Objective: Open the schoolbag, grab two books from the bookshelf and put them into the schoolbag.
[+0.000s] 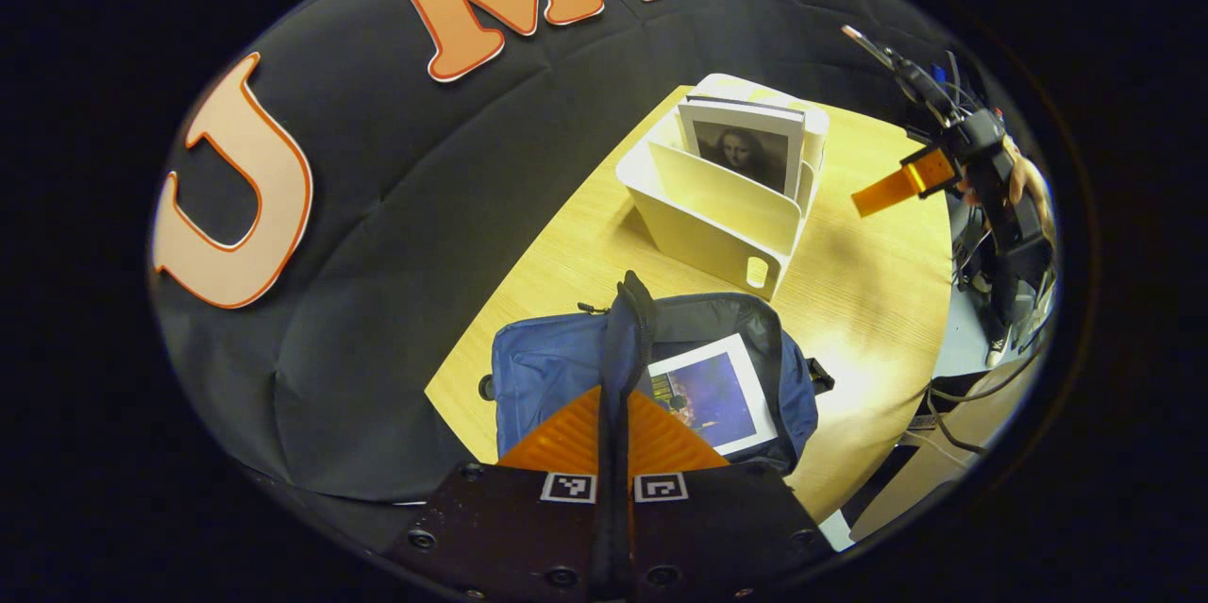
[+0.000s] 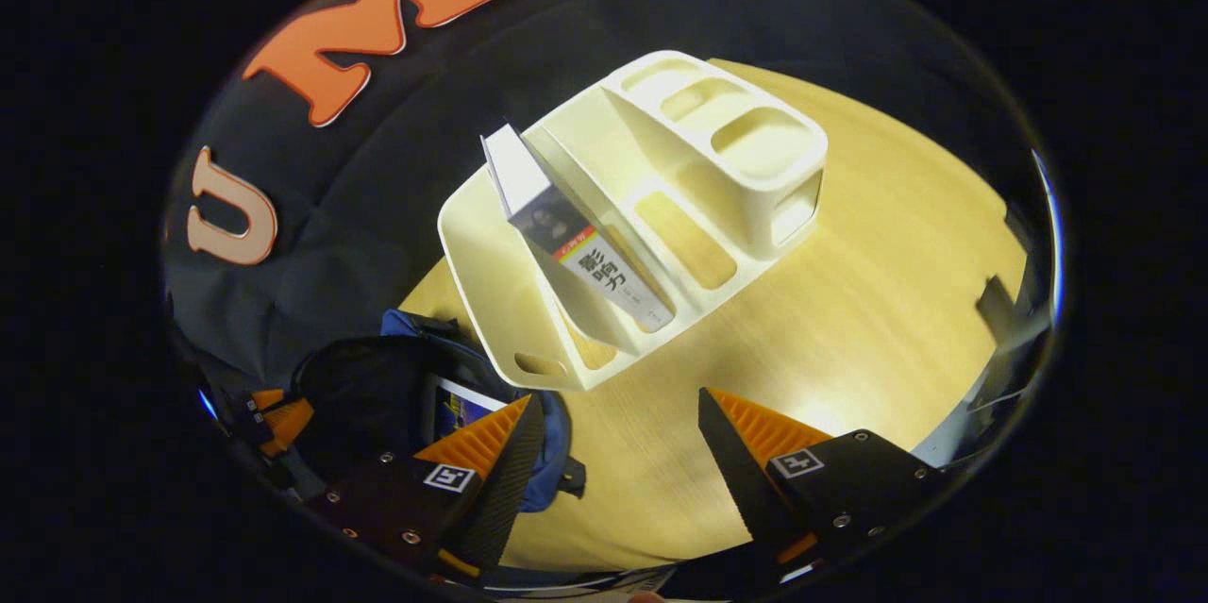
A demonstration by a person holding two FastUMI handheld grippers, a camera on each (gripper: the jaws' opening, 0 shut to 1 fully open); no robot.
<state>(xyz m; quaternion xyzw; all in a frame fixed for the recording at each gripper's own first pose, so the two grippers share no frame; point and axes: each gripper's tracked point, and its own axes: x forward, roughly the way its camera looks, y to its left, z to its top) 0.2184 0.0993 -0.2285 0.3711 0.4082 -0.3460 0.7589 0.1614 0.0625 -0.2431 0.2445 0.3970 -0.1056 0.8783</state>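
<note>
A blue schoolbag [image 1: 547, 367] lies open on the wooden table [image 1: 878, 301], and a book with a blue cover [image 1: 713, 391] rests inside it. My left gripper [image 1: 614, 395] is shut on the bag's dark strap [image 1: 630, 310] and holds it up. Behind the bag stands a white bookshelf [image 1: 717, 216] holding an upright book with a portrait cover [image 1: 746, 150]. My right gripper [image 2: 619, 397] is open above the table, just in front of the bookshelf [image 2: 755, 141] and its book [image 2: 585, 254]. At lower left are the schoolbag [image 2: 415, 325] and the left gripper [image 2: 274, 414].
The bookshelf's far end has several small empty compartments [image 2: 717, 103]. Beyond the table's right edge [image 1: 930, 367], cables [image 1: 953, 391] hang down toward the floor. A hand [image 1: 1024, 183] holds the right gripper [image 1: 887, 192] above that edge. Bare tabletop [image 2: 849, 320] lies to the right of the shelf.
</note>
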